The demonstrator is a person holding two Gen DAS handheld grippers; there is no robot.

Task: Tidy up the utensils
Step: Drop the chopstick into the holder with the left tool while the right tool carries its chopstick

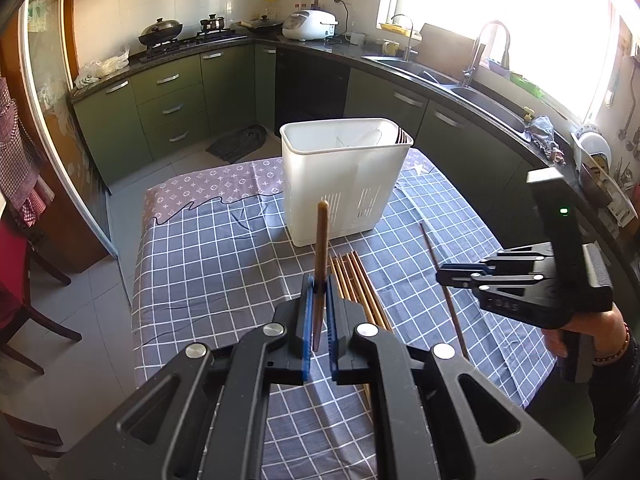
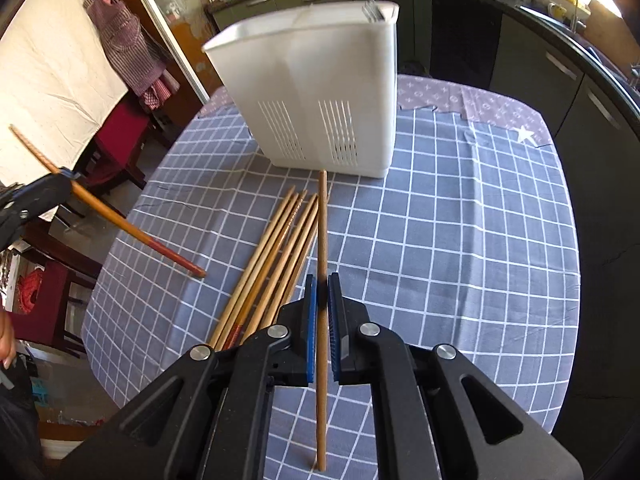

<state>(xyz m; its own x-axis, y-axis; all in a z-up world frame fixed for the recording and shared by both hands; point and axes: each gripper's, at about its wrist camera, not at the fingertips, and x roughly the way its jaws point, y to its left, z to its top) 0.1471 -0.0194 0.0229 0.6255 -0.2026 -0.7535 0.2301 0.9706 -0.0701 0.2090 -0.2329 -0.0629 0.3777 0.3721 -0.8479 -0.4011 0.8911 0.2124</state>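
While white caddy [image 2: 320,92] stood upright on checked tablecloth [image 2: 460,240], I kept both grips firm: right gripper [image 2: 322,292] pinched one chopstick [image 2: 322,232], left gripper [image 1: 319,294] pinched another chopstick [image 1: 322,240]. Loose chopsticks [image 2: 276,256] lay near caddy. I judged best: lift clear, tip end-down over compartment.

The left gripper [image 1: 319,290] is clamped tight, angled downward. The right gripper [image 2: 322,288] is likewise closed, tilted steeply down.

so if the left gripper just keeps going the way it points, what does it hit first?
Probably the white utensil holder: it stands dead ahead of the left gripper. The chopstick clamped in its jaws would touch first. Depth is unclear; pointing downward, it may meet the tablecloth sooner.
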